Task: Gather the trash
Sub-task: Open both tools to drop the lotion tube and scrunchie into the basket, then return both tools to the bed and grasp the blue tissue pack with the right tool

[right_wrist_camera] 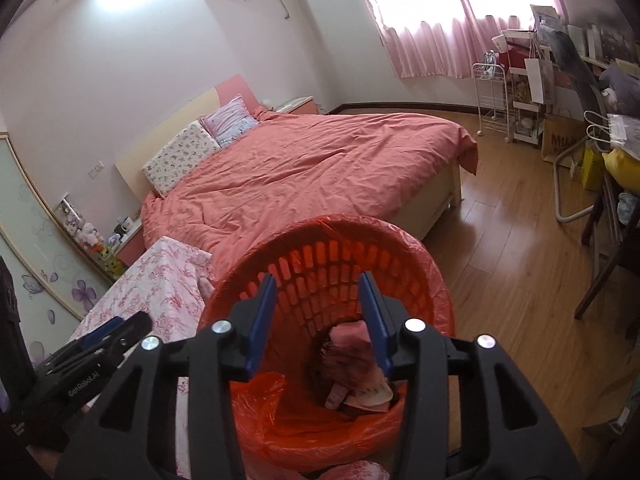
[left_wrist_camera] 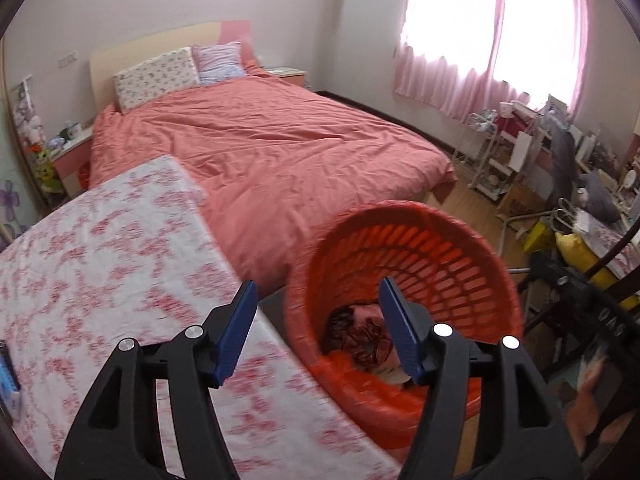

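A big bed point(right_wrist_camera: 312, 160) with a salmon duvet is seen mid-room. Two pillows point(right_wrist_camera: 200, 140) are propped against its headboard. A floral-covered desk point(left_wrist_camera: 100, 260) is parked just beside its foot corner. Pink curtains point(right_wrist_camera: 432, 44) are hung past its far side, a white wire rack point(right_wrist_camera: 490, 100) nearby.

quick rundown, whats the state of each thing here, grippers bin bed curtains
left gripper: open, holding nothing
right gripper: open, holding nothing, above the bin
orange bin: upright, lined with an orange bag, trash at the bottom
trash: inside the bin
bed: made, cover wrinkled
curtains: drawn shut, light coming through
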Available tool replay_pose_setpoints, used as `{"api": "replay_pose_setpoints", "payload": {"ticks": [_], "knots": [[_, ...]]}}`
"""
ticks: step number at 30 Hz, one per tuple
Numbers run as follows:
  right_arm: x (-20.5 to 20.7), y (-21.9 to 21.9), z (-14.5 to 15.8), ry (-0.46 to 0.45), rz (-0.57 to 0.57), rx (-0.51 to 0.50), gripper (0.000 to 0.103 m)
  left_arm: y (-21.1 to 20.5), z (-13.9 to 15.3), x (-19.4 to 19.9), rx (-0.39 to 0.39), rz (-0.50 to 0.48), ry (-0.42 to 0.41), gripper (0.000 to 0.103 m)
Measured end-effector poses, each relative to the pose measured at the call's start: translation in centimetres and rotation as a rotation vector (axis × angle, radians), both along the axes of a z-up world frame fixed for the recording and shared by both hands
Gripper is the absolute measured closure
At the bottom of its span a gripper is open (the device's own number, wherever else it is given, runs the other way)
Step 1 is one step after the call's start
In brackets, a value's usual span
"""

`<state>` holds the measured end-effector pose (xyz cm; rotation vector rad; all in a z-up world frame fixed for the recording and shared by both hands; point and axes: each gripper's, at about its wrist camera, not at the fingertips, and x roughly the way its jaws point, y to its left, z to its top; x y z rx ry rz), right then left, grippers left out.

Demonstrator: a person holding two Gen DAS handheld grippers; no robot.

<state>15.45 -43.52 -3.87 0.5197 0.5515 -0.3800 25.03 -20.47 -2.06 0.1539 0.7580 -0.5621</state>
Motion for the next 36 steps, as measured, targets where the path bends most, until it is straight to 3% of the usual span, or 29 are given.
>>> {"api": "replay_pose_setpoints", "payload": {"ticks": [6,17,22,28,36], "knots": [[0.0,3.0,1.9,0.000,0.026,-0.114,0.041,5.0,0.0,-0.2,0.085,0.097,-0.056,0.027],[2.7,13.1,2.4,0.030,0.221,-0.199,0.038,21.1,-0.7,-0.1,0.123,0.382,-0.044,0.025],[4.8,20.8,1.6,0.058,0.377,-0.217,0.038,29.0,-1.1,-0.8,0.159,0.521,-0.062,0.025],[7.2,31.0,0.4,0.076,0.575,-0.205,0.038,38.0,-2.1,-1.3,0.167,0.702,-0.028,0.024],[10.4,44.8,-1.6,0.090,0.840,-0.191,0.040,44.3,-3.3,-2.2,0.141,0.805,0.001,0.021]]}}
